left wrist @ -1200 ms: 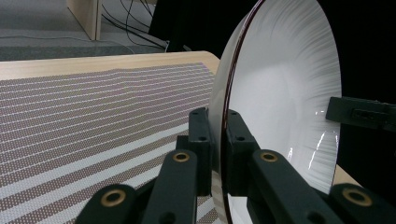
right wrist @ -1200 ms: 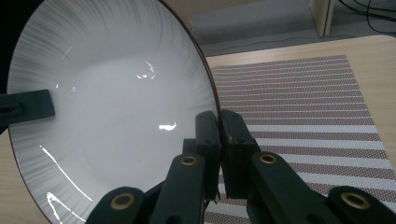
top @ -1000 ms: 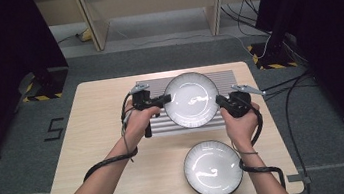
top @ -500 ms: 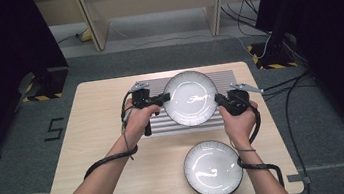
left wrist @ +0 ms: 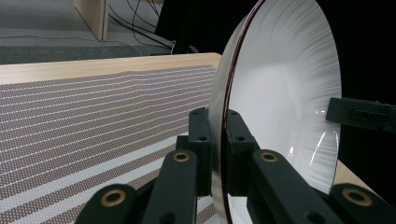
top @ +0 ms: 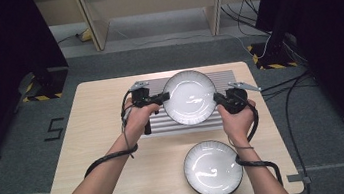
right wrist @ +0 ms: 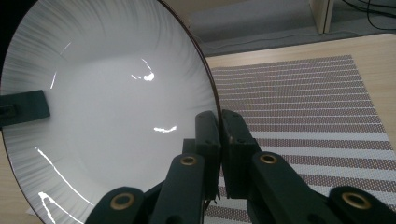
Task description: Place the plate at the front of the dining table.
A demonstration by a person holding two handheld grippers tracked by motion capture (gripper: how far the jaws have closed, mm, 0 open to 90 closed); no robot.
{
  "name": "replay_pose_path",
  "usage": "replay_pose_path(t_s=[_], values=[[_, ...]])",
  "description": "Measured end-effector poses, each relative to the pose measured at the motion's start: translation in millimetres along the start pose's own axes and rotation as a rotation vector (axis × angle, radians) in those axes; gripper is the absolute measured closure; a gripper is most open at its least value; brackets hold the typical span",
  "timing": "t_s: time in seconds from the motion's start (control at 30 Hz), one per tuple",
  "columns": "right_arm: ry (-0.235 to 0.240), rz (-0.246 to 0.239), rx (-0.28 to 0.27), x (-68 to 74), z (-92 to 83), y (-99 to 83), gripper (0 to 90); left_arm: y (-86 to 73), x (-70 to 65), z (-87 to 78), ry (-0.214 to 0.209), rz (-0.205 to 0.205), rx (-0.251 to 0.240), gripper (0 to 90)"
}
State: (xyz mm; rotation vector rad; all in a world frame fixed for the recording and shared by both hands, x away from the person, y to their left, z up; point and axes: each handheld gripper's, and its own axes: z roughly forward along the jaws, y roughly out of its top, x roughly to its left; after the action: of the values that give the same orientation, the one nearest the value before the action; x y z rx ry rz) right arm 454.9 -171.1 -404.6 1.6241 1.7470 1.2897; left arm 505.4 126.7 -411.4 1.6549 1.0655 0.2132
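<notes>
So both grippers have the same plate (top: 189,97) right now, one on each side of it. The left hand-held gripper (top: 162,97) is pinching the rim on the plate's left edge, and its own camera has the rim sandwiched tight between the two black pads (left wrist: 201,140). The right hand-held gripper (top: 218,99) is doing the same on the opposite edge, jaws pressed together on the rim with the white inside of the plate facing its camera. Compared with a second ago not much has moved: the plate sat over the striped placemat (top: 223,82) then too, but it looks a touch higher and further toward the far side of the mat now, and both pinches look just as tight as before. My read is that this is a slow two-handed carry or lift, and that the plate is off the mat rather than resting on it, though from above I can't be totally sure how far clear it is. In the left gripper view it's tilted up quite steeply, the mat stretching away beside it. A second plate (top: 213,168) with the same dark rim sits flat on the bench (top: 89,138) near the front edge, just inside the person's right forearm, well apart from the held one. If the idea is to set this plate on the mat, it's basically there and just needs levelling and lowering.
</notes>
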Motion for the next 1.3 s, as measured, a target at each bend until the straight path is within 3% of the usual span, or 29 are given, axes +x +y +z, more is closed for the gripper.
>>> replay_pose_path(t_s=[1.3], values=[[-0.023, 0.031, 0.024, -10.5, 25.1, 5.2, 86.3, 6.9, 13.3, 23.1, 0.012, -0.018, 0.029, 83.3]])
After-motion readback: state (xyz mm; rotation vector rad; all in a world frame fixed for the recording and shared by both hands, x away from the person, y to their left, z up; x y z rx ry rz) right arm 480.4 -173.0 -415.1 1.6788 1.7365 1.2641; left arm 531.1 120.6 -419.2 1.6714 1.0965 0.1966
